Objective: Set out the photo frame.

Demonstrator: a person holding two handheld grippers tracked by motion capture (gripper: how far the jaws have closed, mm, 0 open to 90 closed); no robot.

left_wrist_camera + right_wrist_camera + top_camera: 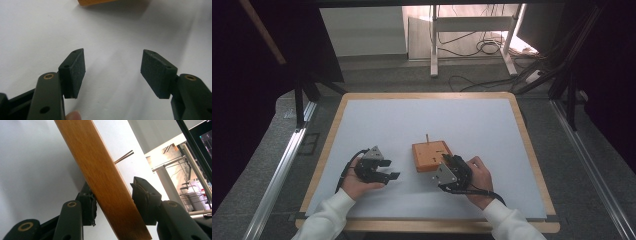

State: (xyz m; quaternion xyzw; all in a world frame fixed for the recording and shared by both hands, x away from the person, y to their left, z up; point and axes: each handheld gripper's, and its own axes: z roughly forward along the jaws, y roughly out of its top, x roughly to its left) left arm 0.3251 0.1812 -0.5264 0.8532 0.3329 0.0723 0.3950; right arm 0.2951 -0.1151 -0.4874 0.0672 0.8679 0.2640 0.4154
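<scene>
White tabletop [422, 120] bears an unmarked flat orange wooden block [430, 155]; right gripper [447, 167] straddles its five-o'clock edge, jaws not quite closed, left gripper [387, 176] spread at nine o'clock.

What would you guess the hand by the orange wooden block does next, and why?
Probably close the right gripper on the wooden block. In the right gripper view its jaws straddle the block's edge, one pad touching, the other slightly off. The left gripper sits open on the table, apart from the block.

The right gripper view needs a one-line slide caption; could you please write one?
Right claw straddling the edge of an orange wooden block, one pad touching, a thin stick projecting from it.
</scene>
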